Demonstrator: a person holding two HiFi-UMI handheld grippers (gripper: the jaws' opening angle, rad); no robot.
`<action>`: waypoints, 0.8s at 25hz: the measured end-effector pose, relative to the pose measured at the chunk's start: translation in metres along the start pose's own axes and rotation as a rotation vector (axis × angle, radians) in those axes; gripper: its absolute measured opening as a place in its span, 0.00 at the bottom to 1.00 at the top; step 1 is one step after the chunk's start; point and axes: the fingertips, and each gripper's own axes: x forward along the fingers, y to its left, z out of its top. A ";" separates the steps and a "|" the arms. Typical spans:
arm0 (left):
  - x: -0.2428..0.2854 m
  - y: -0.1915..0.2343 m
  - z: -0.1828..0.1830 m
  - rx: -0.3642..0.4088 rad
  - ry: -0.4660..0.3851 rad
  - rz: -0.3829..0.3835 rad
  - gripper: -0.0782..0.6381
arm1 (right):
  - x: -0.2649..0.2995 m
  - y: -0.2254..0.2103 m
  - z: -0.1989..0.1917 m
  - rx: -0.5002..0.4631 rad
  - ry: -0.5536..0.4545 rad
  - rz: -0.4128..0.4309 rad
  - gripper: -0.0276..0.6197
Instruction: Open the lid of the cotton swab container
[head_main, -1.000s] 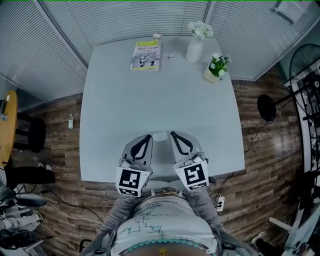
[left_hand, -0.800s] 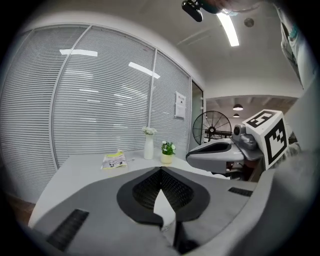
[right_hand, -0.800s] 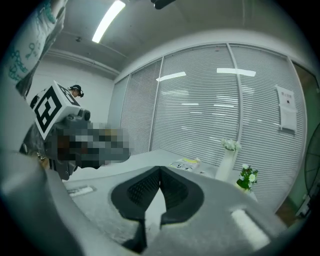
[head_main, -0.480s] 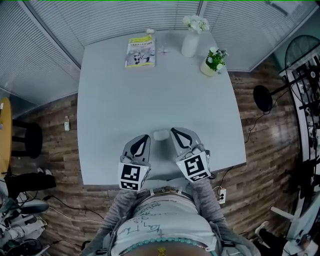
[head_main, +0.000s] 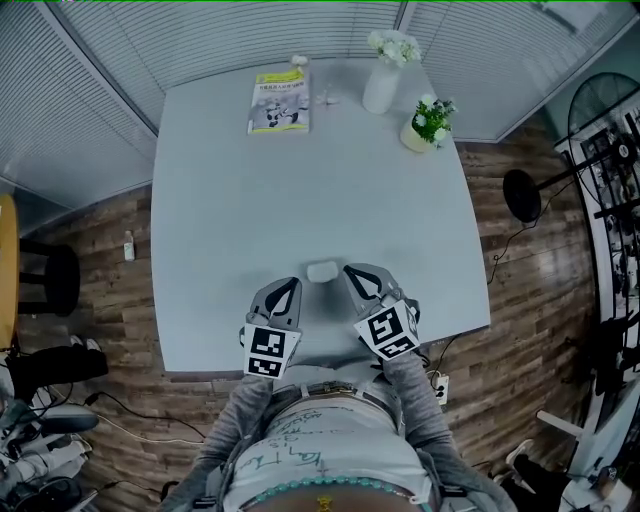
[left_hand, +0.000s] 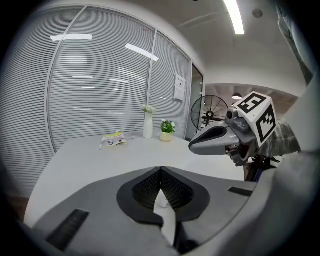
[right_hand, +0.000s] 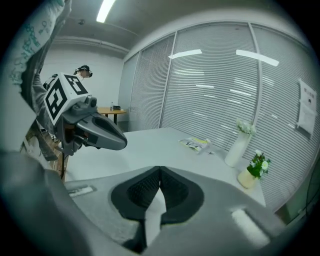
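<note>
Left gripper (head_main: 285, 290) and right gripper (head_main: 357, 275), jaws pressed together and empty, sit either side of the cotton swab container (head_main: 322, 271) by the table's (head_main: 250, 200) near edge; likely staged so one steadies it; the other lifts the lid.

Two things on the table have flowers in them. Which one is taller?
The slim white vase with white blossoms, nearer the yellow booklet. The other, a squat cream pot of green leaves, stands much lower, to the vase's right.
</note>
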 end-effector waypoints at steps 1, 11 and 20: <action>0.002 0.000 -0.004 -0.002 0.011 -0.005 0.10 | 0.003 0.001 -0.004 0.002 0.010 0.010 0.05; 0.016 0.002 -0.045 0.034 0.115 -0.041 0.10 | 0.032 0.018 -0.065 0.015 0.156 0.108 0.05; 0.029 0.001 -0.070 0.024 0.185 -0.068 0.10 | 0.044 0.027 -0.098 0.066 0.200 0.167 0.05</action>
